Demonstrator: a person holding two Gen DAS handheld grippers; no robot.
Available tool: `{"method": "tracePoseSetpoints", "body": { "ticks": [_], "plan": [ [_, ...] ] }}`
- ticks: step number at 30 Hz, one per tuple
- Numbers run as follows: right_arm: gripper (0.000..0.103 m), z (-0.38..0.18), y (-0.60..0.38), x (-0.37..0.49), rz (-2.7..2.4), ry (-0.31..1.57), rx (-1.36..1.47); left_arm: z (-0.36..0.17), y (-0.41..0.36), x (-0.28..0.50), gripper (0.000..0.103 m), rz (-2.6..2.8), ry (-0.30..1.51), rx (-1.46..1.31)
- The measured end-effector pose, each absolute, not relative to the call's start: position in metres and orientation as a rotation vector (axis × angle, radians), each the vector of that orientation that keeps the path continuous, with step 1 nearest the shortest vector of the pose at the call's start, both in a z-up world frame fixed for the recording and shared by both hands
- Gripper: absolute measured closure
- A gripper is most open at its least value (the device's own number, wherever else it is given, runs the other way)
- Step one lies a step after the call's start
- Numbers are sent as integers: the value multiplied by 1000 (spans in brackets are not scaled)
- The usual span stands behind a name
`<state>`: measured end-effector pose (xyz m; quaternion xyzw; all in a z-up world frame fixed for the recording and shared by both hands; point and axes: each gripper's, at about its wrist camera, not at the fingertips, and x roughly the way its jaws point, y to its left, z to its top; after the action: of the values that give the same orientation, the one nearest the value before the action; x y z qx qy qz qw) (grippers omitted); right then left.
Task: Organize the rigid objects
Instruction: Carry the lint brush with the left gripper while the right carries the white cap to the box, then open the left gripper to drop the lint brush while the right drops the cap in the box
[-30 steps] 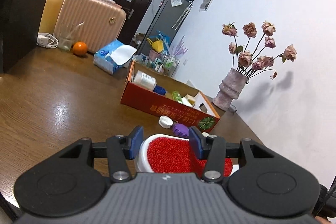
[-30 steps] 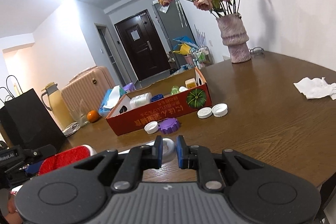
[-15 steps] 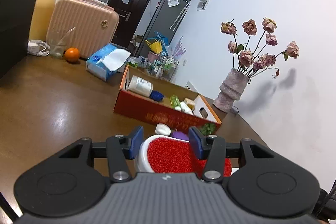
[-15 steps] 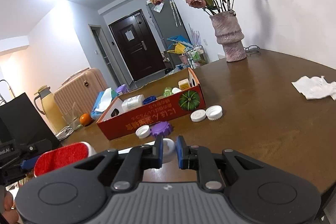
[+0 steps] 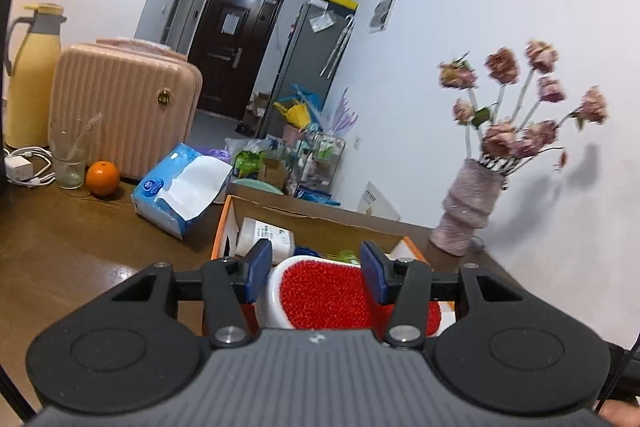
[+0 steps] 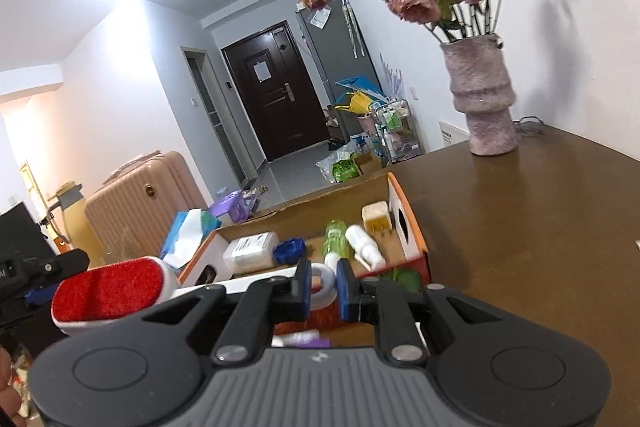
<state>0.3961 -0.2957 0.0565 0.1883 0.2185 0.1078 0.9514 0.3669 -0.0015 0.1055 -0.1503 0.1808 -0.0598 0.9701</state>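
- Gripping the lint brush (image 5: 328, 291) by its red-padded head, my left gripper (image 5: 316, 267) has a blue pad on either side of it, above the near wall of the red cardboard box (image 6: 416, 247).
- My right gripper (image 6: 323, 287) is clamped on the white ring end of the same brush.
- Compared with a second ago, the box is much closer under both grippers, and the loose caps in front of it have dropped out of sight.
- Box lettering is hidden now; the bottle label inside is too blurred to read.
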Motion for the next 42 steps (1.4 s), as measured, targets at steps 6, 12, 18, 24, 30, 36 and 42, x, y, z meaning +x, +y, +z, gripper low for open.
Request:
{"method": "tracePoseSetpoints", "body": {
  "ticks": [6, 12, 18, 24, 30, 36, 42],
  "plan": [
    [88, 37, -293, 474, 217, 495, 385, 86, 4, 444, 54, -115, 428, -298],
    [88, 1, -273, 522, 222, 592, 296, 42, 13, 501, 47, -97, 540, -279],
    [64, -6, -250, 517, 326, 553, 213, 16, 9, 513, 30, -162, 633, -243],
    [35, -13, -234, 509, 258, 507, 68, 18, -3, 505, 4, -117, 546, -125],
    [24, -14, -235, 504, 241, 468, 63, 17, -9, 502, 0, -116, 534, -86],
    [19, -15, -235, 502, 233, 449, 54, 15, -13, 502, 0, -109, 525, -62],
    [19, -15, -233, 500, 227, 440, 38, 12, -16, 502, 0, -106, 522, -51]
  ]
}}
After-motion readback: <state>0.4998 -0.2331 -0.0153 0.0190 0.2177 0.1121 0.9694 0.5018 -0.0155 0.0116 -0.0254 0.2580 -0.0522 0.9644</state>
